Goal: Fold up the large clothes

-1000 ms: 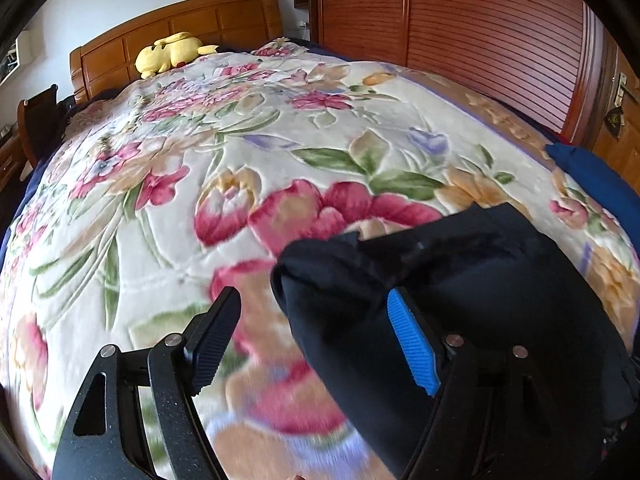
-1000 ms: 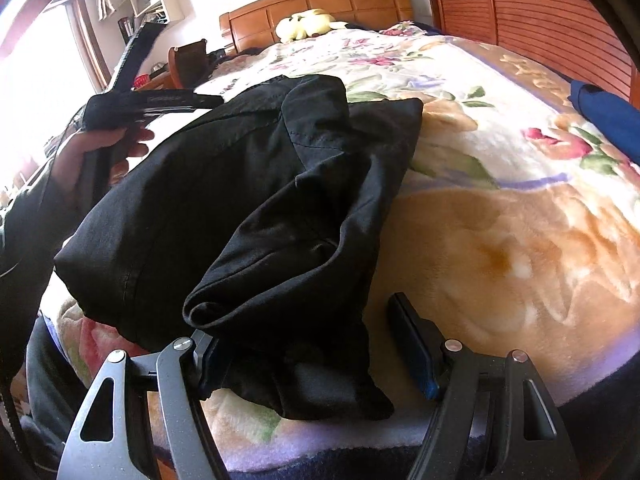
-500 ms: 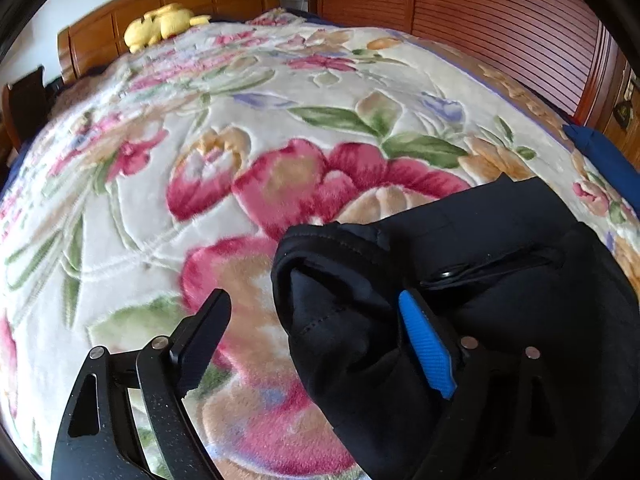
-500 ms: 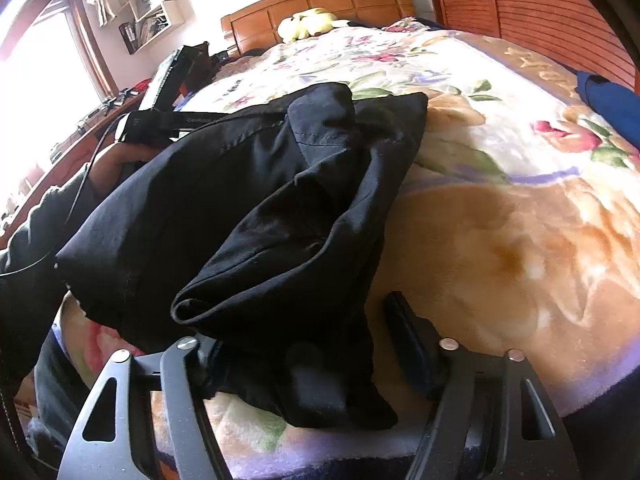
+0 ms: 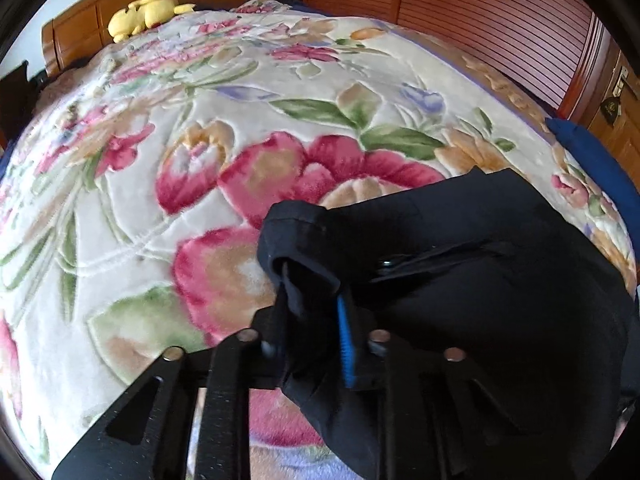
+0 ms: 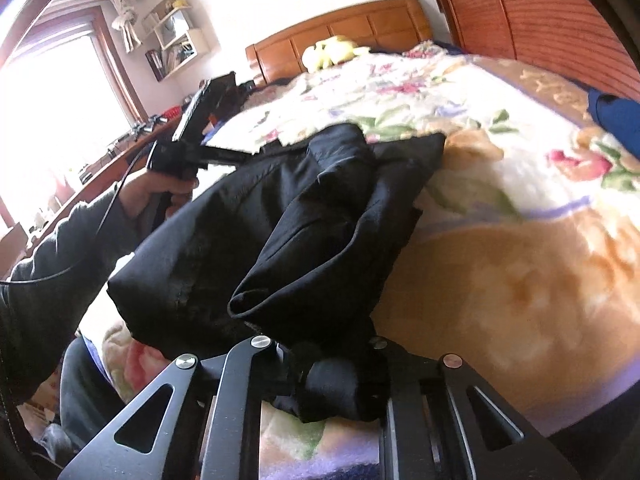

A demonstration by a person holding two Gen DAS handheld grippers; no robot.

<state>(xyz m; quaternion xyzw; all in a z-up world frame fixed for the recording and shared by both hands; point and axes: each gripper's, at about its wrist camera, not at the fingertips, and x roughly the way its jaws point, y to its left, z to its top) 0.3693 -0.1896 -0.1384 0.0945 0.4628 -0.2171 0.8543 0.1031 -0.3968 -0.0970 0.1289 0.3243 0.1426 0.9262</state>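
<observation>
Left wrist view: my left gripper (image 5: 310, 320) is closing on a bunched corner of the black garment (image 5: 480, 280), cloth pinched between the pads, the blue pad just showing. Right wrist view has my right gripper (image 6: 332, 376) closing too, its jaws clamping a rolled fold at the garment's near edge. That garment lies crumpled on the floral blanket (image 6: 520, 280) near the bed's foot, with a yellow plush toy (image 5: 140, 14) up by the wooden headboard (image 6: 352, 24).
</observation>
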